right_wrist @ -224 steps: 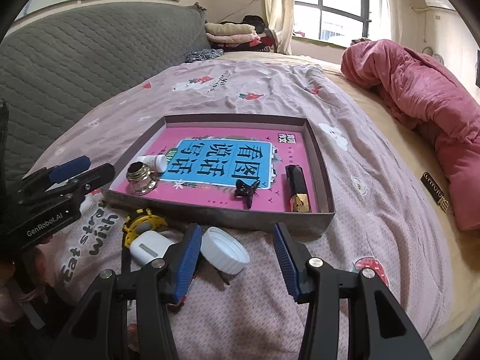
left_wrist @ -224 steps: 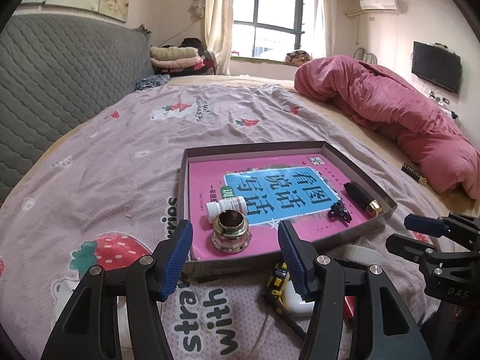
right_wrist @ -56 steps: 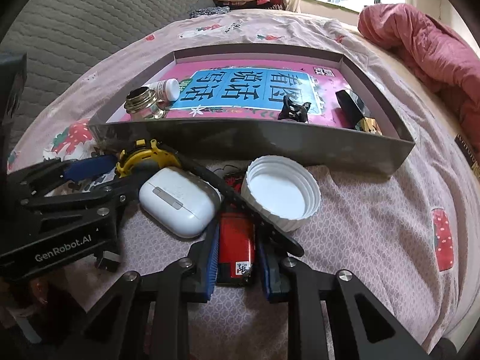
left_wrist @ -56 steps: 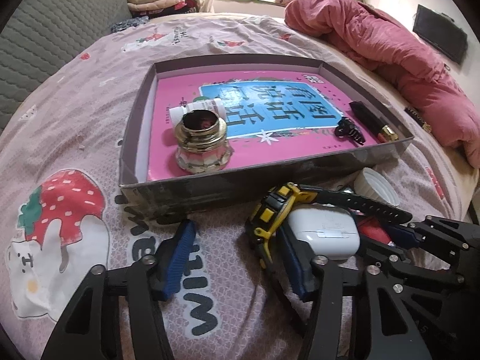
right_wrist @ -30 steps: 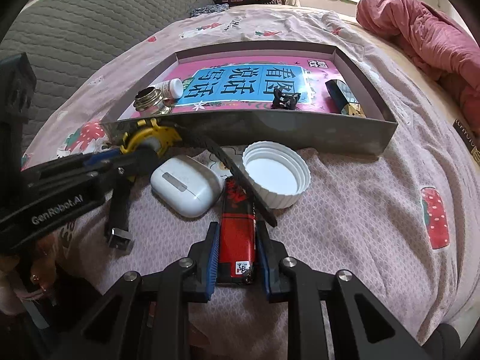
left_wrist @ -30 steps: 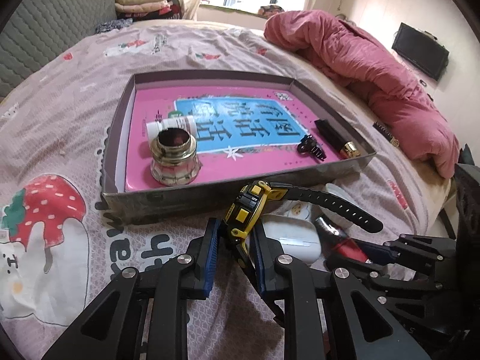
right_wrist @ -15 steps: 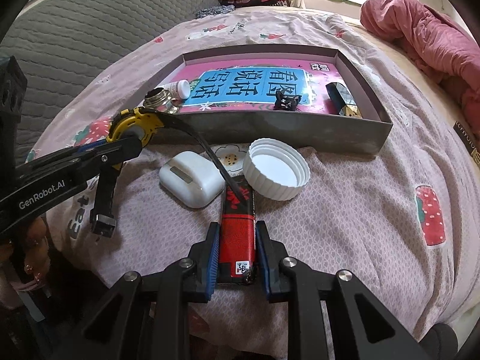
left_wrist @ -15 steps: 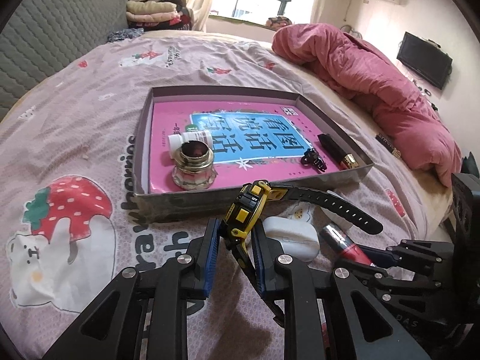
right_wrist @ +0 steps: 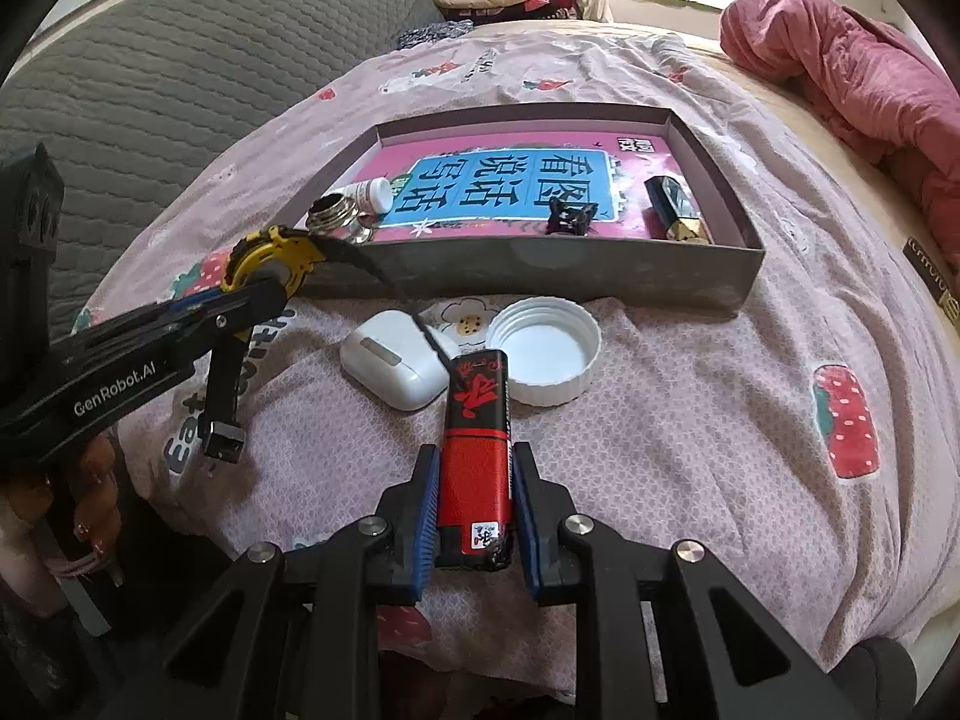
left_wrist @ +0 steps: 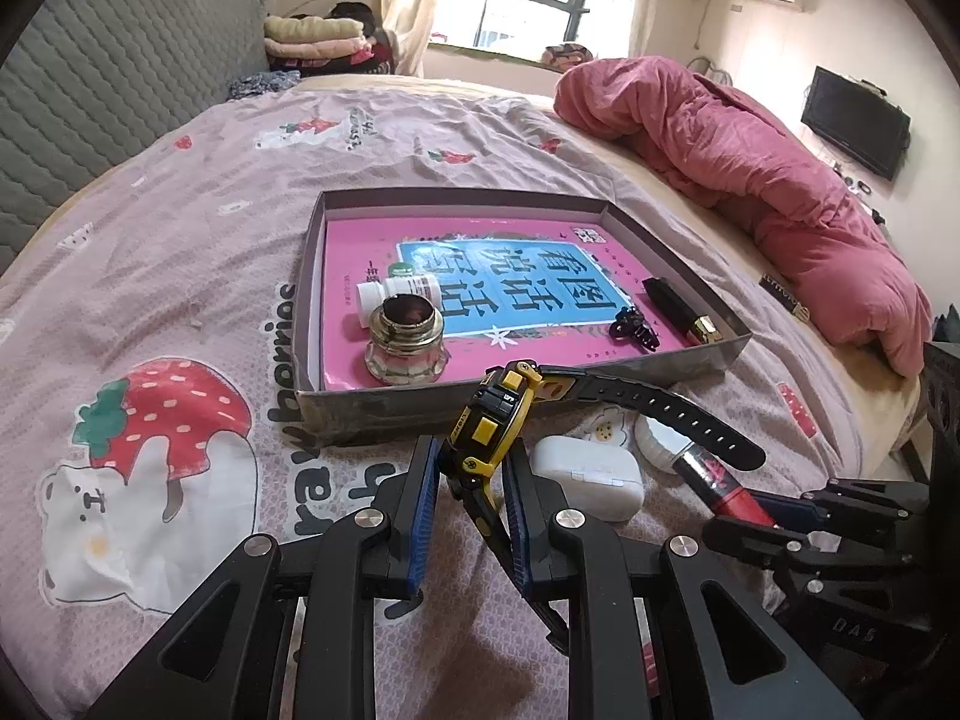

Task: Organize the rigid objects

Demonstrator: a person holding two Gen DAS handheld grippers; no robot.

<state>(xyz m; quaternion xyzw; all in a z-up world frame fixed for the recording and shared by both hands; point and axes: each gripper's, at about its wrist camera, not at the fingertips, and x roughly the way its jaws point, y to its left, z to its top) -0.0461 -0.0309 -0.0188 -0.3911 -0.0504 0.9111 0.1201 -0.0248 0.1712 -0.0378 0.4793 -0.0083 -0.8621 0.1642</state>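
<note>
My left gripper [left_wrist: 465,468] is shut on a yellow and black wristwatch [left_wrist: 492,423] and holds it above the bedspread, its black strap [left_wrist: 654,414] sticking out to the right. It shows from the side in the right wrist view [right_wrist: 270,261]. My right gripper [right_wrist: 474,492] is shut on a red and black lighter [right_wrist: 477,438], lifted off the bed. A grey shallow box [left_wrist: 312,324] with a pink book inside holds a glass jar [left_wrist: 405,339], a white pill bottle [left_wrist: 399,291], a black clip [left_wrist: 633,327] and a black-gold lipstick [left_wrist: 678,312].
A white earbud case [right_wrist: 393,363] and a white lid [right_wrist: 543,351] lie on the bedspread before the box. A pink duvet [left_wrist: 750,180] is heaped at the right. A grey headboard [left_wrist: 90,90] runs along the left. The bed edge is at the near right.
Both grippers closed, the left on the watch and the right on the lighter, then lifted them. In the last half second both rose and drew back a little from the box.
</note>
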